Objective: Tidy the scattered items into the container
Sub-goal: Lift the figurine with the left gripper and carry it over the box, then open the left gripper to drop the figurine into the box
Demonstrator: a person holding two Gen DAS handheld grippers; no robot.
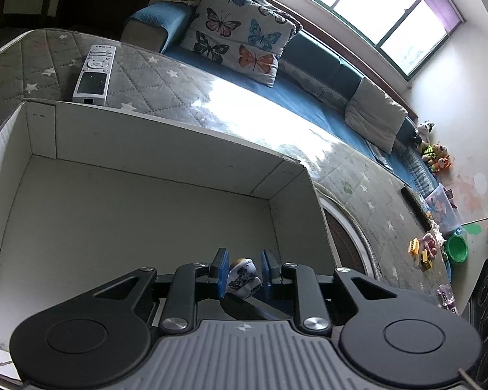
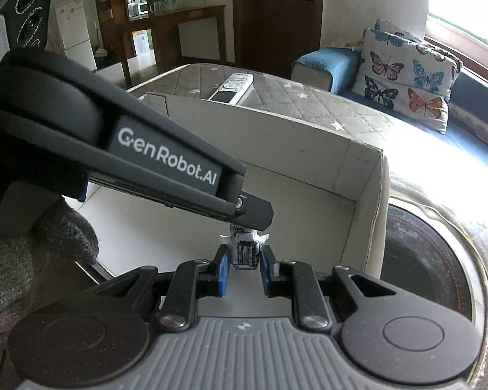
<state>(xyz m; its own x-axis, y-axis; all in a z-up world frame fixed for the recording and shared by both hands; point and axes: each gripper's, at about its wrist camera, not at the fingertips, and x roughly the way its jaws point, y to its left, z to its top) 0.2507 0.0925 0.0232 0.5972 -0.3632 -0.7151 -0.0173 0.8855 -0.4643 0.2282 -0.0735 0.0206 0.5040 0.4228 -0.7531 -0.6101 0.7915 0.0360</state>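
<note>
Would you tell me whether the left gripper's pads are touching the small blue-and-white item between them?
Cannot tell. In the left wrist view the blue-and-white item meets one pad of the left gripper, but a narrow gap shows beside the other.

Your white cardboard box [image 1: 166, 139] sits open-topped on the quilted table. A small blue-and-white wrapped candy [image 1: 242, 276] lies tilted between the left gripper's blue pads; a white wrapper with dark print [image 2: 244, 250] stands upright between the right's — both over the box floor.
</note>
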